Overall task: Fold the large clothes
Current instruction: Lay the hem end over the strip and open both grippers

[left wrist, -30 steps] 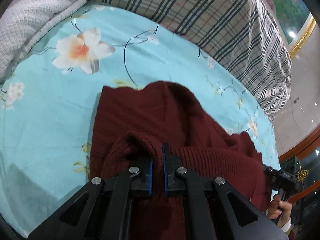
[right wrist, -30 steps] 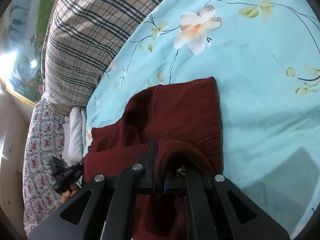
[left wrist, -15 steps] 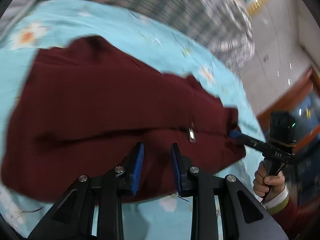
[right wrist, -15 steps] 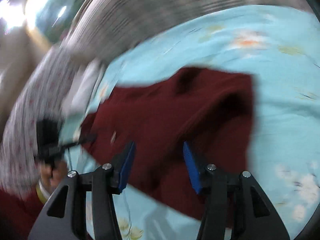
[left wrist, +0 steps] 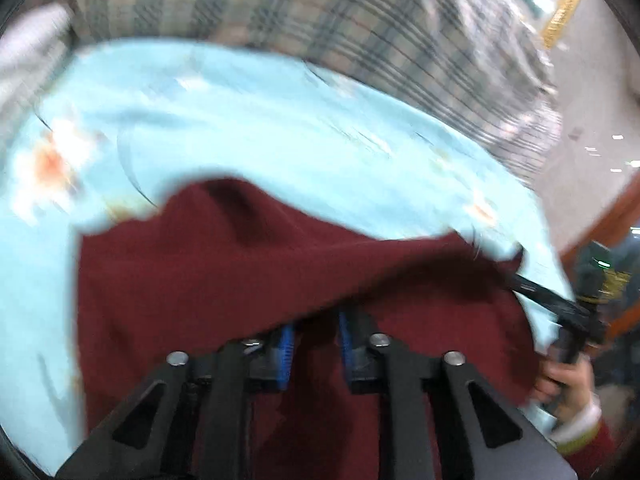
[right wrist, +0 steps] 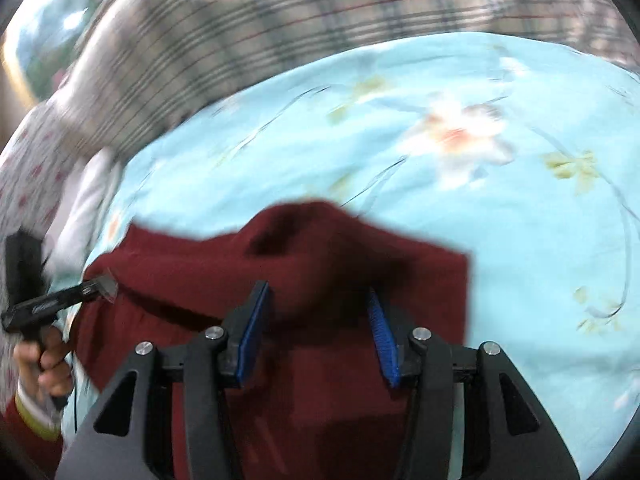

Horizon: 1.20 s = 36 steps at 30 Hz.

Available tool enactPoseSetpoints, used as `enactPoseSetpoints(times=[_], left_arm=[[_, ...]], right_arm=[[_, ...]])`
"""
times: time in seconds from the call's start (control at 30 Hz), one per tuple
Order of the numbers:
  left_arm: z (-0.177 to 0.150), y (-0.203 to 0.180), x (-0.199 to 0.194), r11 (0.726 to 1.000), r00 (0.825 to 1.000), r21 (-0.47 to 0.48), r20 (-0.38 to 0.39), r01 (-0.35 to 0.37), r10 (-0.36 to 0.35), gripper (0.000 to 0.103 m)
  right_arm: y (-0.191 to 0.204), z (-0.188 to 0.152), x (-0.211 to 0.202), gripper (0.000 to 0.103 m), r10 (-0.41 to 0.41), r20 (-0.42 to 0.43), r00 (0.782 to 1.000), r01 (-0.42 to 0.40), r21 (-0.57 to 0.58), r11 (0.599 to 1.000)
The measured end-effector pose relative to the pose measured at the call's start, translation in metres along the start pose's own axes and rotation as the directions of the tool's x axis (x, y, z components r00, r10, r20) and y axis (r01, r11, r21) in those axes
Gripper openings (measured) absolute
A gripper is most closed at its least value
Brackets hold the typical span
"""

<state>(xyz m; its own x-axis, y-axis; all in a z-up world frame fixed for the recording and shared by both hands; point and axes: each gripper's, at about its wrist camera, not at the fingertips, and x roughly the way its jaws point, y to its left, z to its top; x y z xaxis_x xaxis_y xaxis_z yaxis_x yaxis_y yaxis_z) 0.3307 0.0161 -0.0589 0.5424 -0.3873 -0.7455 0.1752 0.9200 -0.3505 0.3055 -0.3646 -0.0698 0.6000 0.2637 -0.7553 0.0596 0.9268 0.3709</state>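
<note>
A dark red knit sweater (left wrist: 224, 280) lies spread on the light blue floral bedsheet (left wrist: 280, 120). My left gripper (left wrist: 316, 320) is open low over its near part. A raised fold of the knit covers the fingertips, and the blue pads (left wrist: 286, 344) stand apart without pressing cloth. My right gripper (right wrist: 316, 292) is open wide, and a hump of the sweater (right wrist: 320, 248) rises between its tips without being pinched. Each view also catches the other gripper at the sweater's far side, the right gripper (left wrist: 520, 280) and the left gripper (right wrist: 100, 286). Both views are blurred by motion.
A plaid blanket (left wrist: 360, 40) is piled along the back of the bed (right wrist: 280, 40). White cloth (left wrist: 28, 52) lies at the far left. A hand (left wrist: 568, 384) with a red sleeve holds the other gripper's handle. The bed's edge and floor (left wrist: 592, 120) show at right.
A second ago both grippers were shut on bunched folds of the sweater. They have let go and stand open, and the sweater lies flatter and wider on the sheet. Both hands have shifted.
</note>
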Motion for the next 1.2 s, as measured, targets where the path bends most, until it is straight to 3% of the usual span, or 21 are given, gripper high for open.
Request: enactPoseSetpoints(times=[0.07,0.23,0.37,0.43,0.57,0.83,1.03,1.2], left_arm=[[0.008,0.019,0.004,0.997,0.998,-0.041,0.021,-0.059,0.060,0.027],[-0.002,0.061,0.002,0.988,0.997,-0.134,0.018,-0.071,0.074,0.027],[-0.020,0.065,-0.016,0.985,0.997,-0.158,0.027,-0.065,0.070,0.027],[-0.031,0.063,-0.031,0.985,0.996,-0.158,0.035,-0.074,0.081,0.031],[-0.060,0.049,-0.064,0.983,0.997,-0.181,0.067,-0.015,0.027,0.039],[-0.125,0.017,-0.095,0.968,0.996,-0.237,0.058,0.084,-0.072,0.050],[-0.167,0.016,-0.100,0.951,0.995,-0.291,0.041,0.101,-0.093,0.069],[-0.175,0.030,-0.081,0.915,0.994,-0.387,0.021,0.110,-0.110,0.073]], right_arm=[[-0.007,0.006,0.003,0.050,-0.007,0.012,1.000,0.006,0.049,0.999],[-0.024,-0.001,-0.001,0.050,-0.048,0.033,0.998,0.044,0.120,0.992],[-0.051,-0.011,-0.027,0.050,-0.103,0.070,0.992,0.085,0.226,0.970],[-0.050,-0.016,-0.039,0.050,-0.069,0.094,0.993,0.045,0.242,0.969],[-0.023,-0.028,-0.054,0.050,-0.006,0.099,0.995,-0.012,0.184,0.983],[0.026,-0.073,-0.047,0.050,0.127,0.009,0.992,-0.127,0.118,0.985],[0.045,-0.096,-0.047,0.050,0.166,-0.018,0.986,-0.163,0.108,0.981],[0.054,-0.104,-0.044,0.050,0.179,-0.043,0.983,-0.174,0.101,0.980]])
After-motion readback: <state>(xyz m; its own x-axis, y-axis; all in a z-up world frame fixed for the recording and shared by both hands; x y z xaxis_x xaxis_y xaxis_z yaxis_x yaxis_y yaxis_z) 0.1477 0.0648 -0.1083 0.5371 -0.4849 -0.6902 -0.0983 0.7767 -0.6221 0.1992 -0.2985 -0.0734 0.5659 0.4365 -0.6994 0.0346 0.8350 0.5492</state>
